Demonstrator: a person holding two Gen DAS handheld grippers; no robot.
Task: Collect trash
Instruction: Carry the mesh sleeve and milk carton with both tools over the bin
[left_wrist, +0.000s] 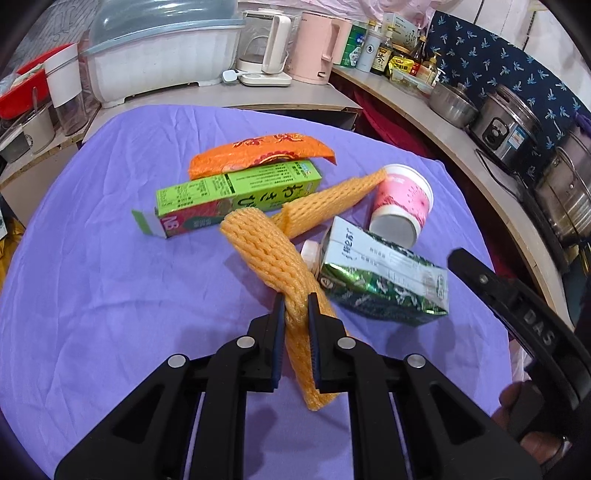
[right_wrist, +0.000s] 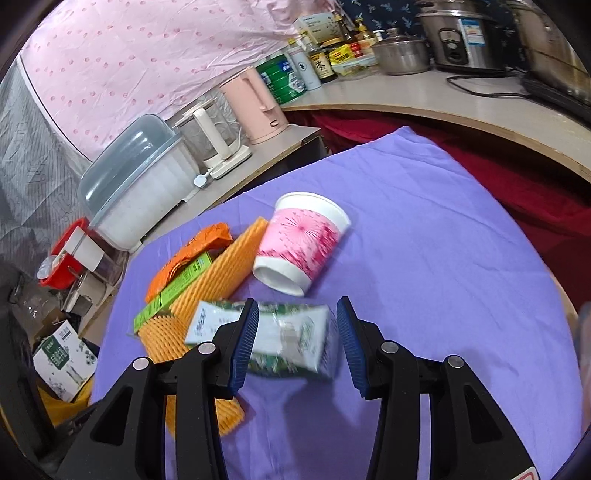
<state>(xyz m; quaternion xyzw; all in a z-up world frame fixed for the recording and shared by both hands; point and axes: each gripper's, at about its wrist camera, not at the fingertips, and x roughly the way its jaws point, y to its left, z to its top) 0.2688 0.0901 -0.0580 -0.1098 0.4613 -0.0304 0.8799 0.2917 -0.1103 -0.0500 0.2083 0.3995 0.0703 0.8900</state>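
left wrist view: left hand-held gripper (left_wrist: 296, 301) is clamping the foam net sleeve (left_wrist: 273, 266) mid-length, both ends hanging free; worth lifting clear of the green carton (left_wrist: 384, 284) just right of it.
right wrist view: right hand-held gripper (right_wrist: 295, 325) is standing apart, straddling the carton (right_wrist: 291, 339) without pinching; centring it before closing seems best.
rest: pink paper cup (right_wrist: 301, 243) is lying just beyond the fingertips on the worktop (right_wrist: 443, 258).

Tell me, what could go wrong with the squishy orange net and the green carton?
The left gripper pinches only one narrow part of the orange foam net, so it might slip out. The net's far end lies against the green carton; lifting could nudge it. The right gripper is open around that carton and could bump the pink cup.
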